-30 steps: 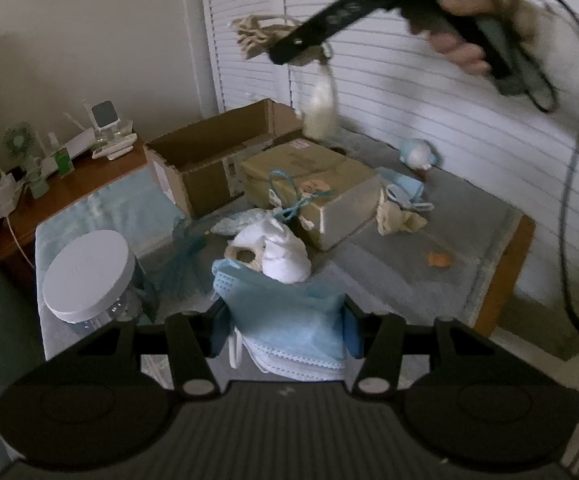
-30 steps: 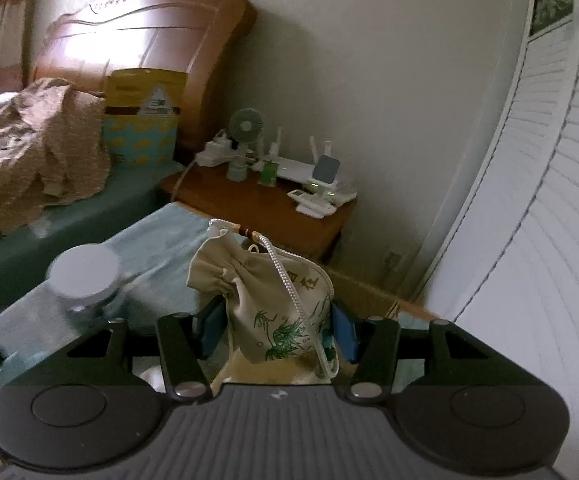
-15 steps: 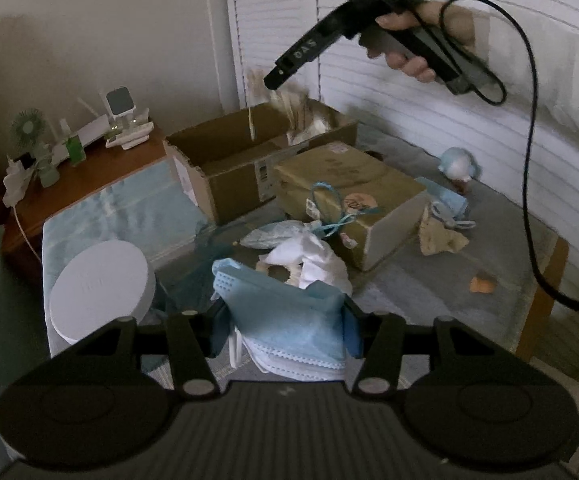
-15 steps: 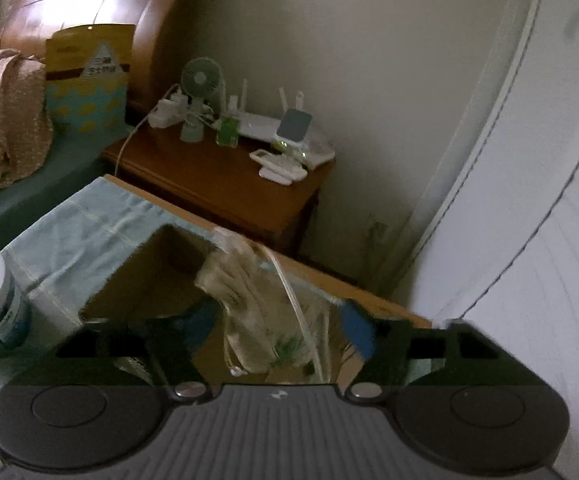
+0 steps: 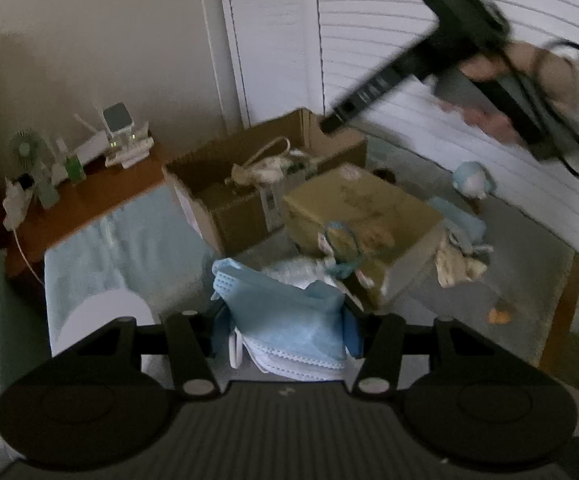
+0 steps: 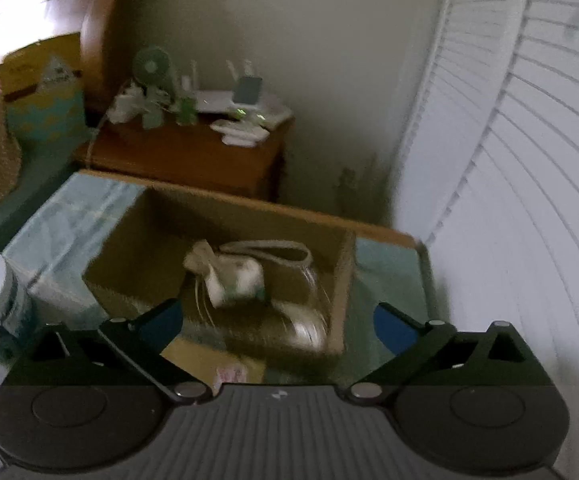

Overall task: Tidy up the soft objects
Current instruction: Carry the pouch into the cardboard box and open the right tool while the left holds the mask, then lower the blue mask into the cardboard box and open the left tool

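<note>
Fingers [image 6: 161,316] of right gripper [image 6: 277,320]: opening wide, nothing between them, hanging over the open cardboard box [image 6: 341,276] at the tabletop's far edge; drawstring pouch [image 6: 229,276] is lying inside. Left gripper [image 5: 285,328] is clenching a stack of blue face masks [image 5: 289,320], approaching near the box. Risk, judged: the limp masks slipping or snagging the box wall, spilling onto the tabletop [image 5: 529,248].

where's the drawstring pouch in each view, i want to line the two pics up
Left wrist view: the drawstring pouch lies in the open cardboard box, upper middle, under the right claw.
Right wrist view: same pouch at centre, on the box floor, beyond the opening jaws, nothing between them.
Shared landmark: the white router on the wooden nightstand.
</note>
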{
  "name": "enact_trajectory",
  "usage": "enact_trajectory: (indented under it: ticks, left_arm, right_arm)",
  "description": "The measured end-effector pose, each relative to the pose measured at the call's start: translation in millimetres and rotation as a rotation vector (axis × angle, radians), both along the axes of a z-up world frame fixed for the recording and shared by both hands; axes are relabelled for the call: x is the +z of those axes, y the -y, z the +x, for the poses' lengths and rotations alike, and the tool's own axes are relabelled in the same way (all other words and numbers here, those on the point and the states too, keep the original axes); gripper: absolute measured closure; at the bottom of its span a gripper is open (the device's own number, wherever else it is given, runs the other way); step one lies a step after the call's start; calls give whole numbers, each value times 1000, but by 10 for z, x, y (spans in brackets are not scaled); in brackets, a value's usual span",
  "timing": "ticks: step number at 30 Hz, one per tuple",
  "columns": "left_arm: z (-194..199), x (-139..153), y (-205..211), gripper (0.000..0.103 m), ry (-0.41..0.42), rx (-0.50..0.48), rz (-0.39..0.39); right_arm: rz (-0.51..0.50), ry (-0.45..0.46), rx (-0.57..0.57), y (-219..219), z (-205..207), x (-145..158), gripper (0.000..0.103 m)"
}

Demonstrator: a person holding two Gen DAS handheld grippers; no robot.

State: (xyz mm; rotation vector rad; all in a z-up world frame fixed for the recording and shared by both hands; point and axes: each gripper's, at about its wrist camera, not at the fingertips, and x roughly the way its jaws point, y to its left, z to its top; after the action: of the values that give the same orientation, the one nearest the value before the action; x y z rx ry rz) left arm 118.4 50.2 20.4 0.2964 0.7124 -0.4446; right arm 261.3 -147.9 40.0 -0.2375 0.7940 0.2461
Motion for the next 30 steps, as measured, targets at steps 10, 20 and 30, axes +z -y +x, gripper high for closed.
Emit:
enact_trajectory:
  ticks: [10,20,30]
  left_arm:
    - [646,225,204,49,59,26,27]
    - [1435,285,454,49,73,69,17]
    - [1745,177,505,20,87,139,4]
  right_arm:
    - [-41,-2,-96,57,-451,-37,0]
    - [-22,4,-112,78,-704,-72,0]
    - [-3,0,-109,57,-763,-75,0]
